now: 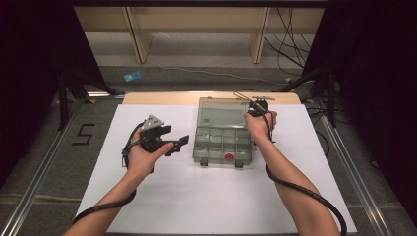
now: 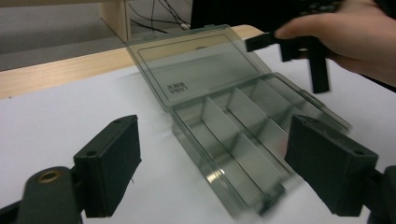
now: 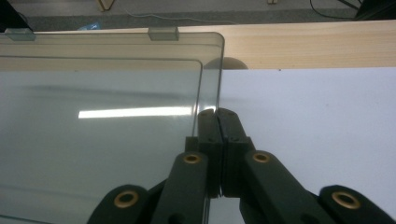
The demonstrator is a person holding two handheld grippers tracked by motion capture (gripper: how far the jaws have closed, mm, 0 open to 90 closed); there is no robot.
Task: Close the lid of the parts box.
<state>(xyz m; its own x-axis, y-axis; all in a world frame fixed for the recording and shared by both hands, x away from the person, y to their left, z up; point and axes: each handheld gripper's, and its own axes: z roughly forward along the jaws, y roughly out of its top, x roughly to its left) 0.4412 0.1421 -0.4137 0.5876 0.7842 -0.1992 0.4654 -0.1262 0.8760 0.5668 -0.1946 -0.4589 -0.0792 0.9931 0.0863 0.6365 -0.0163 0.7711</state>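
- A smoky clear plastic organizer box (image 1: 222,133) is lying open toward the far edge of the table (image 1: 196,196), about midway between its left and right edges, on the white sheet; its lid (image 3: 102,116) is standing tilted up from the back hinge.
- The right gripper (image 3: 217,116) is pinching the lid's right edge, jaws pressed together on the thin panel.
- The left gripper (image 2: 212,172) is hovering just left of the box, jaws spread wide and holding nothing.
- The box is looking light, rigid and glossy, so probably slippery; the thin walls and hinge are likely to flex or crack if forced.
- The lid edge is serving as a fair grip for swinging; for lifting, the base wall or the front latches would probably be safer.
- A small red piece (image 1: 229,157) is sitting in a front compartment and may slide if the box tips.
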